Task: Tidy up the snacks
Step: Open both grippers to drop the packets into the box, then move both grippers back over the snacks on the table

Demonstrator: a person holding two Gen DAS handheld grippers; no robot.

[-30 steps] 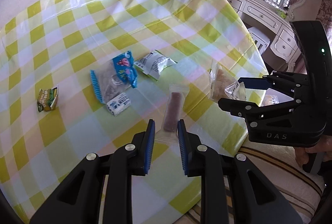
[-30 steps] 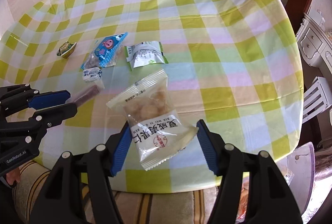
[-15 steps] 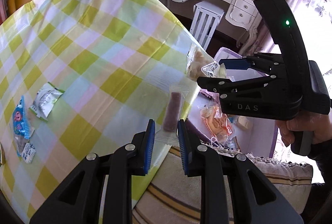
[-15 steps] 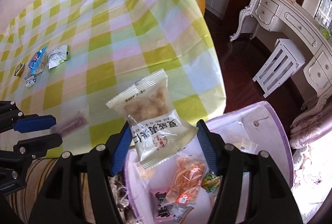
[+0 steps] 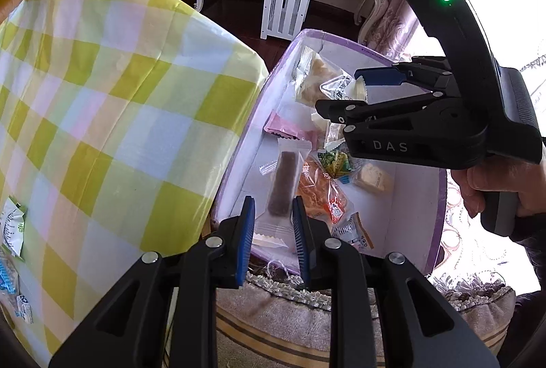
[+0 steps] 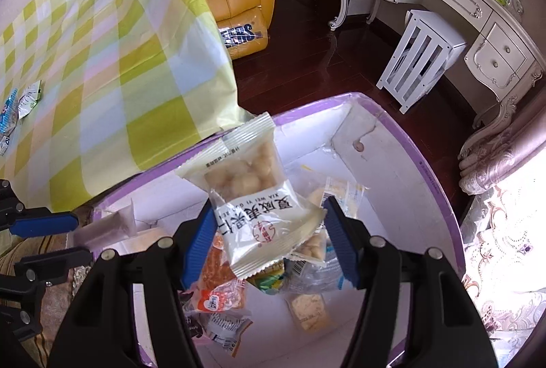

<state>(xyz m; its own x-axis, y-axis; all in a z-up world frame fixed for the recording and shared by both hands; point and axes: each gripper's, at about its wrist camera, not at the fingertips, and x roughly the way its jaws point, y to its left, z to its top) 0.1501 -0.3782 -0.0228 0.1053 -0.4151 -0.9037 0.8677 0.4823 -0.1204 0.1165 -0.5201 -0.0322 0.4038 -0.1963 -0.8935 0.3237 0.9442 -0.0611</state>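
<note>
- Snacks over the box point(image 6: 440, 184): left gripper point(image 5: 273, 228) clamps the brown bar point(image 5: 281, 184), right gripper point(image 6: 269, 241) clamps the nut pack point(image 6: 259, 207).
- Next I'd release both, probably clear of the rim.

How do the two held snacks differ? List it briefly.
The brown bar is slim, in a clear wrapper, pinched at its lower end by the left hand-held gripper. The nut packet is broad, with a printed white label, held across its width by the right hand-held gripper, jaws much wider. Both hang over the purple-rimmed box.
</note>
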